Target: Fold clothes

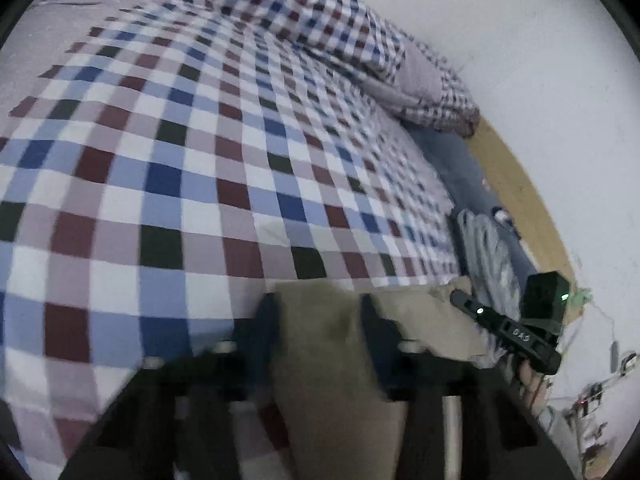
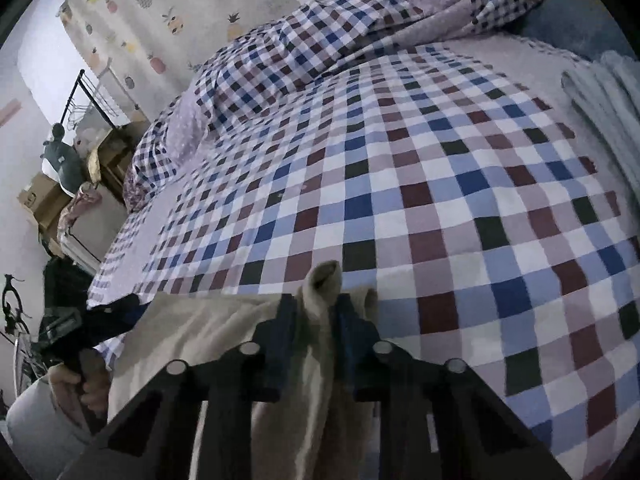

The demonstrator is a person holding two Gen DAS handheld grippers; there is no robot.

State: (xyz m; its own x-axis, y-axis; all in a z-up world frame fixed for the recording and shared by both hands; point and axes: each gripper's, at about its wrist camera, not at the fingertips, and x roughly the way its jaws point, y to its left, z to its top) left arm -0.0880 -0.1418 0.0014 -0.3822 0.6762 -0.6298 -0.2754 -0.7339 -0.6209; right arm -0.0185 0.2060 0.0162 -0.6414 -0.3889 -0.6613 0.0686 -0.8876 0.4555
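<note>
A beige garment (image 1: 332, 360) hangs between my two grippers above a bed with a checked cover (image 1: 200, 140). My left gripper (image 1: 320, 312) has its fingers on either side of a wide band of the beige cloth; the view is blurred. My right gripper (image 2: 316, 312) is shut on a bunched edge of the same garment (image 2: 200, 332), with a tuft sticking up between the fingers. The right gripper also shows in the left wrist view (image 1: 512, 328), at the garment's far edge.
A folded checked quilt (image 2: 320, 40) and pillow lie at the head of the bed. A grey striped cloth (image 1: 488, 256) and blue clothing (image 1: 460, 168) lie along the bed's edge by the wall. Boxes and a rack (image 2: 80, 140) stand beside the bed.
</note>
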